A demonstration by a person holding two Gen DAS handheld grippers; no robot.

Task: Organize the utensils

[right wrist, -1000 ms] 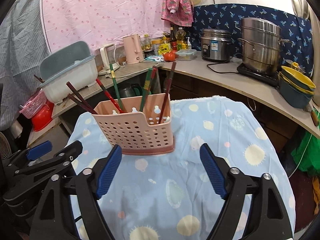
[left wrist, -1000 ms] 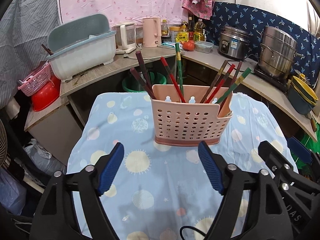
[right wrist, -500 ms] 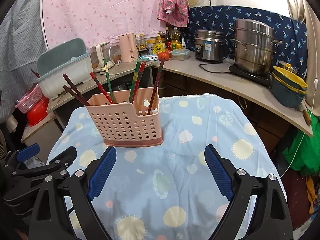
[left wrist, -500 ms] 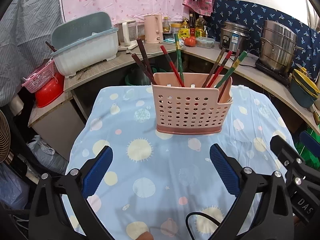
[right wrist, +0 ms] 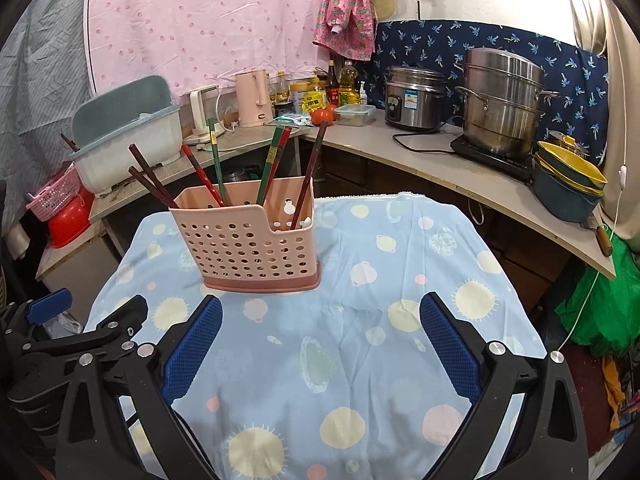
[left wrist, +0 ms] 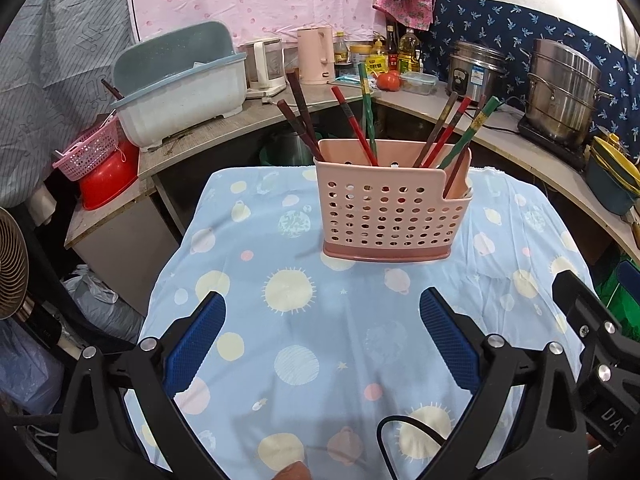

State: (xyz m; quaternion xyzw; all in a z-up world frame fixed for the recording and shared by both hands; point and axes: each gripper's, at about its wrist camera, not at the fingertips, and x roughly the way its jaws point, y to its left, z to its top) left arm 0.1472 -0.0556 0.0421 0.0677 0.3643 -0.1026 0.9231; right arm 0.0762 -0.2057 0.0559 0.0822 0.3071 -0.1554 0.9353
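A pink perforated utensil holder point(left wrist: 394, 216) stands upright on the table with the blue patterned cloth point(left wrist: 320, 340); it also shows in the right wrist view point(right wrist: 250, 240). Several chopsticks, dark red, red and green point(left wrist: 354, 124), stand in it, leaning left and right point(right wrist: 276, 164). My left gripper point(left wrist: 322, 332) is open and empty, well in front of the holder. My right gripper point(right wrist: 320, 336) is open and empty, in front and to the right of the holder. The right gripper's body shows at the left wrist view's right edge point(left wrist: 592, 344).
A curved counter behind the table carries a blue-white dish rack point(left wrist: 180, 88), kettles point(left wrist: 316, 56), bottles, a rice cooker point(right wrist: 416, 98), a steel steamer pot point(right wrist: 500, 104) and stacked bowls point(right wrist: 568, 184). A pink basket and red basin point(left wrist: 100, 160) sit left.
Both grippers have drawn back from the holder, which now looks farther away. Both stay open. The holder and chopsticks have not moved.
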